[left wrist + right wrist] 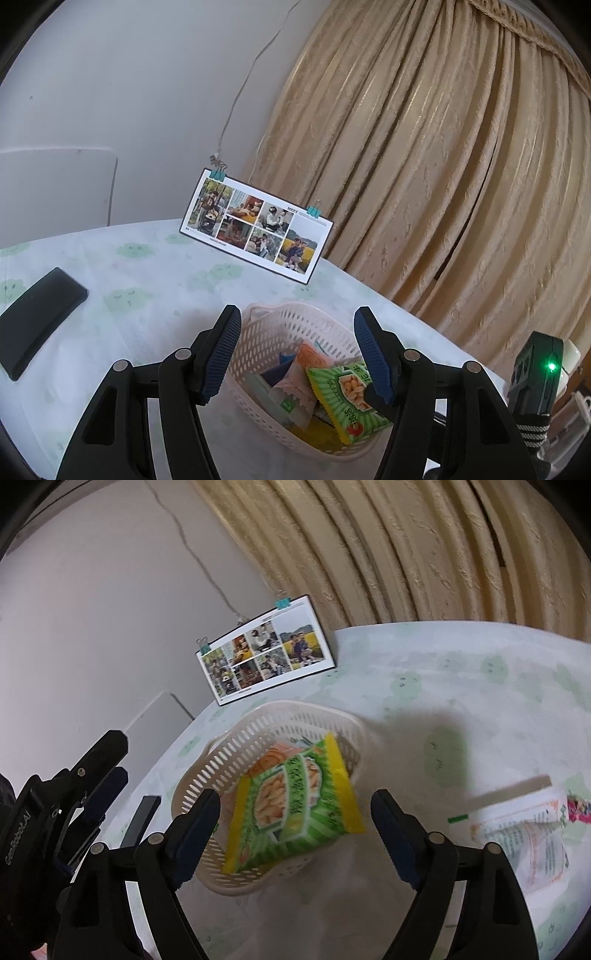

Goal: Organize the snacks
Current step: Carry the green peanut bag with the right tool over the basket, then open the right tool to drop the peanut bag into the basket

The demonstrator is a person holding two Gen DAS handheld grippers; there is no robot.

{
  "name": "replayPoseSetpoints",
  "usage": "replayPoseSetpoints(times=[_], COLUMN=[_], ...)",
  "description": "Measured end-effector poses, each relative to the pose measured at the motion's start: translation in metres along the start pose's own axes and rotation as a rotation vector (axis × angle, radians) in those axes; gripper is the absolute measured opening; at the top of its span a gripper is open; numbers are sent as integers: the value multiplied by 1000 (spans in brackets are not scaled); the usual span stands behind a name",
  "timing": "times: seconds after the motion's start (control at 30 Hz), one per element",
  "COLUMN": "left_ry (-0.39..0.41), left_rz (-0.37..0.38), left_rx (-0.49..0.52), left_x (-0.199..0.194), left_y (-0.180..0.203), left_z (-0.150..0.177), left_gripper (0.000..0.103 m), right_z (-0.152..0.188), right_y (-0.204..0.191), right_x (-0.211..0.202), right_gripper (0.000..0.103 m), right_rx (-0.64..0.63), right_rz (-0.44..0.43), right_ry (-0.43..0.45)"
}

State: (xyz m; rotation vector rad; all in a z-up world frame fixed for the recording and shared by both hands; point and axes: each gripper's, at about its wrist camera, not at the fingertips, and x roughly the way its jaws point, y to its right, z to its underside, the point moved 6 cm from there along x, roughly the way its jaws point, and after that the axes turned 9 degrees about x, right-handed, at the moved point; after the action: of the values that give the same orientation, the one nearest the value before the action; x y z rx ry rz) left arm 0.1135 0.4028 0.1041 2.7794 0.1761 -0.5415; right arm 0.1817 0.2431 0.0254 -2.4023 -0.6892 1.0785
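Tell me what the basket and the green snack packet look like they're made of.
Basket: seemingly moulded plastic, pale pinkish-white and matte; its walls are pierced with regular rows of slots.
Green snack packet: probably thin plastic film, printed and somewhat glossy; one end shows a crimped, zigzag-cut seal, and the body looks puffed.

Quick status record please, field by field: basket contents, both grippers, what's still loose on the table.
basket: pale perforated basket on the table, holding several packets
top item: green snack bag lying tilted over the basket, blurred in the right wrist view
left gripper: open, above the basket, holding nothing
right gripper: open, the bag between its fingers but not pinched
loose: white packet right of the basket
other: black case and photo board on the table
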Motion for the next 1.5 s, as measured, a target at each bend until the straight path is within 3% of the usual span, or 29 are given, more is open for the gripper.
replayPoseSetpoints(times=[0.13,0.3,0.6,0.93,1.07,1.2,1.5], left_ry=[-1,-1,-15,-23,-21,-23,-24], left_rz=[0,1,10,20,19,18,24], left_rx=[0,0,2,14,11,13,17], left_x=[0,1,3,5,4,6,4], left_y=[0,0,1,5,4,4,6], left_z=[0,0,3,5,4,5,7], left_gripper=[64,64,64,65,65,65,65], right_z=[-1,4,5,0,-1,-10,-12], right_y=[8,18,17,13,9,17,30], right_x=[-9,-17,5,21,5,-8,8], right_gripper=[82,82,82,82,82,82,82], right_rx=[9,-32,-92,-125,-141,-105,-82], right_rz=[24,138,251,293,269,300,346], right_ry=[27,54,24,1,67,120,85])
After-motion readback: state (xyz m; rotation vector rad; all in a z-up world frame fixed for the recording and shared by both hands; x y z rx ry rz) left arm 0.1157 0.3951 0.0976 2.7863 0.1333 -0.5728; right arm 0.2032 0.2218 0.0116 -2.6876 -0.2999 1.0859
